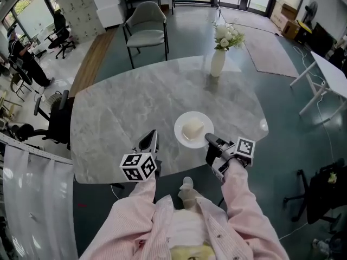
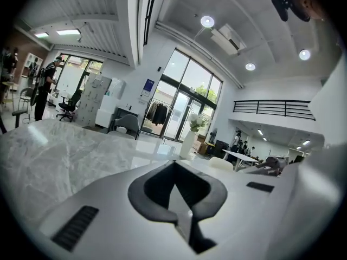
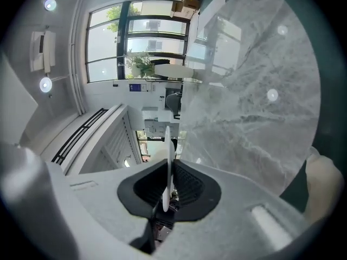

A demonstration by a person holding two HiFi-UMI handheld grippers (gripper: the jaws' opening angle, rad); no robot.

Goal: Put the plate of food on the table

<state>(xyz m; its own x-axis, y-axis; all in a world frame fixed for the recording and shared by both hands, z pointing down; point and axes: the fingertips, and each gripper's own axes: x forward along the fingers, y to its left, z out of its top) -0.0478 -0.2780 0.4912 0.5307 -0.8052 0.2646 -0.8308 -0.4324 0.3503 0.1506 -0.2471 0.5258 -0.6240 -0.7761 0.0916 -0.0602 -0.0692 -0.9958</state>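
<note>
Plate [image 1: 180, 124] with a pale block of food [image 1: 193, 129] is over the marble table [image 1: 124, 112], on your side of the vase [image 1: 217, 63] and a little left of it. Your right gripper [image 1: 209, 140] is clenched on the plate's near rim, and its own view shows the thin white edge pinched upright between the dark pads. Your left gripper [image 1: 150, 140] is further left of the vase than the plate, over the table edge, pads pressed together with nothing between them. Judgement: the carry looks about done and the plate is at or near its spot. No view shows whether it sits on the marble or hangs just above it. What's left for you is to settle it flat if it isn't, let go of the rim and draw the right gripper back. Writing: none legible. The marker cube [image 1: 139, 167] carries only black-and-white square patterns, a small blue sign [image 2: 149, 85] on the wall beyond the vase is too small to read, and there's no brand on the plate or vase
</note>
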